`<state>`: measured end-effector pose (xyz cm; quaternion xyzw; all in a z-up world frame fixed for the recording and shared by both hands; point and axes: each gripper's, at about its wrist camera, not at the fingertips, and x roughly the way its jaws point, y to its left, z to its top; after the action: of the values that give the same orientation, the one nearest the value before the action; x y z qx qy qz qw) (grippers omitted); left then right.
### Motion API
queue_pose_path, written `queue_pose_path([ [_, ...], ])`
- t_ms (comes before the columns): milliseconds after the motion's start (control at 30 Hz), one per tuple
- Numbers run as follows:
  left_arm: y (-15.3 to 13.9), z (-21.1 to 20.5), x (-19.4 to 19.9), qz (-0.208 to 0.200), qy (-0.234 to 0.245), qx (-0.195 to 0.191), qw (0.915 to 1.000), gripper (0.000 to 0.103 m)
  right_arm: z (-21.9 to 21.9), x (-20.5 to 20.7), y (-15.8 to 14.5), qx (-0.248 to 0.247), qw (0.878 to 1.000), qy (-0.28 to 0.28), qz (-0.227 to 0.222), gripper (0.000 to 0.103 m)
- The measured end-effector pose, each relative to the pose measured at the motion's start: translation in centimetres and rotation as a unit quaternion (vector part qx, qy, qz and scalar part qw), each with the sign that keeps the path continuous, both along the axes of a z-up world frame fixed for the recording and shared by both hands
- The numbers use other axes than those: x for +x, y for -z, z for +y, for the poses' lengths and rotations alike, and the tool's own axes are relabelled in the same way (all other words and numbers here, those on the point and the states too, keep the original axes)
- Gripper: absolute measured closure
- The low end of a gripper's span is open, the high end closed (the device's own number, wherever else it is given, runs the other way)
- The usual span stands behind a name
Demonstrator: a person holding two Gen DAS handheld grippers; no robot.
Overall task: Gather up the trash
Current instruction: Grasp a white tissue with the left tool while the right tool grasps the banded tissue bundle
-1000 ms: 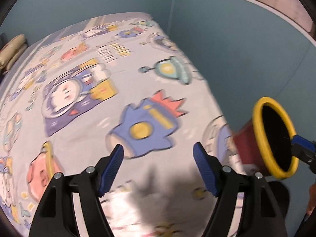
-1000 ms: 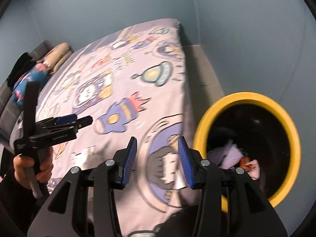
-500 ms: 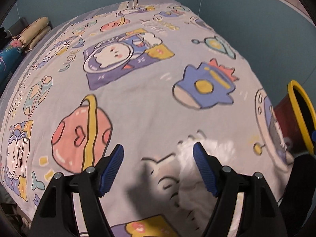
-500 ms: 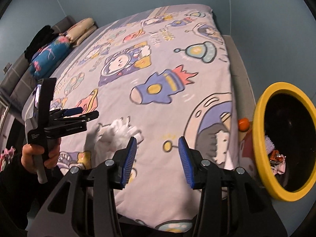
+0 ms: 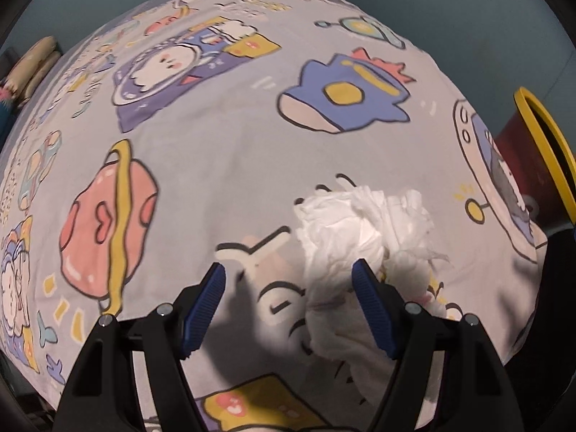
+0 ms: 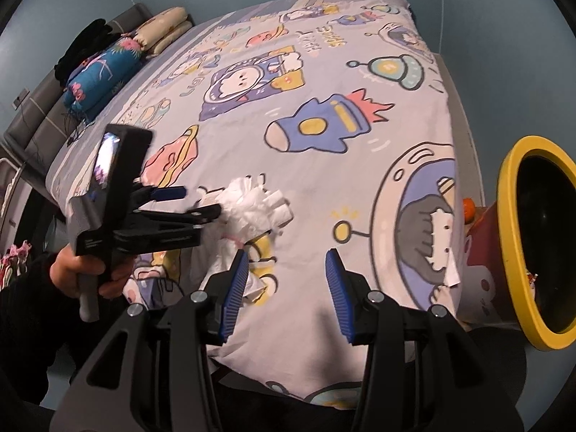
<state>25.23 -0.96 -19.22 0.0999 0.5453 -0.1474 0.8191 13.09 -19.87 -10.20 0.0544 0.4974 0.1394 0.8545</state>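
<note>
Left gripper (image 5: 288, 282) hangs over the bed (image 5: 223, 165), fingers spread and released, the crumpled tissue (image 5: 360, 230) low and right of centre, just past its right finger. In the right wrist view the tissue (image 6: 252, 208) sits left of centre. Right gripper (image 6: 286, 270) is released too, nothing between its fingers. The yellow-rimmed bin (image 6: 511, 237) stands at the right edge, beside the bed.
</note>
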Motion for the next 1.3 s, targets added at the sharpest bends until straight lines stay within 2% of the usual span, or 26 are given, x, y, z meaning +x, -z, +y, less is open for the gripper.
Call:
queue_pose_path([
  [67, 0.4, -0.5, 0.6, 0.006, 0.003, 0.003, 1.0000, 0.034, 0.5, 0.0, 0.4, 0.002, 1.000, -0.011, 0.004, 0.056],
  [200, 1.0, -1.4, 1.6, 0.014, 0.008, 0.005, 0.9999, 0.036, 1.4, 0.0, 1.3, 0.003, 0.999, -0.028, 0.015, 0.055],
  [267, 1.4, -1.8, 2.2, 0.027, 0.009, -0.001, 0.9996, 0.047, 1.7, 0.2, 1.8, 0.005, 0.999, -0.033, 0.023, 0.055],
  [300, 1.4, -2.0, 2.3, 0.032, 0.010, -0.005, 0.9994, 0.049, 1.9, 0.2, 2.0, 0.007, 0.999, -0.036, 0.027, 0.055],
  [433, 1.7, -2.5, 2.4, 0.036, 0.028, -0.018, 0.9988, 0.069, 3.0, 0.4, 2.8, 0.008, 0.998, -0.047, 0.034, 0.055],
  [567, 1.8, -1.8, 2.3, 0.040, 0.024, -0.043, 0.9980, 0.084, 4.3, 0.8, 3.9, 0.010, 0.997, -0.059, 0.047, 0.055],
  [633, 1.8, -1.2, 2.4, 0.044, 0.019, -0.058, 0.9972, 0.086, 4.8, 1.1, 4.5, 0.012, 0.996, -0.063, 0.056, 0.056],
  [767, 2.0, -0.4, 2.6, 0.051, 0.009, -0.083, 0.9952, 0.088, 6.3, 1.7, 5.8, 0.008, 0.995, -0.068, 0.068, 0.055],
  [967, 2.0, 0.1, 2.4, 0.045, 0.011, -0.102, 0.9937, 0.088, 7.6, 2.8, 7.8, -0.023, 0.993, -0.076, 0.087, 0.056],
  [1200, 1.7, 0.5, 2.4, 0.047, 0.012, -0.114, 0.9923, 0.090, 8.1, 3.1, 8.9, -0.037, 0.991, -0.085, 0.099, 0.084],
  [1300, 1.6, 0.7, 2.5, 0.049, 0.010, -0.119, 0.9916, 0.090, 8.2, 2.9, 8.8, -0.038, 0.990, -0.091, 0.103, 0.088],
])
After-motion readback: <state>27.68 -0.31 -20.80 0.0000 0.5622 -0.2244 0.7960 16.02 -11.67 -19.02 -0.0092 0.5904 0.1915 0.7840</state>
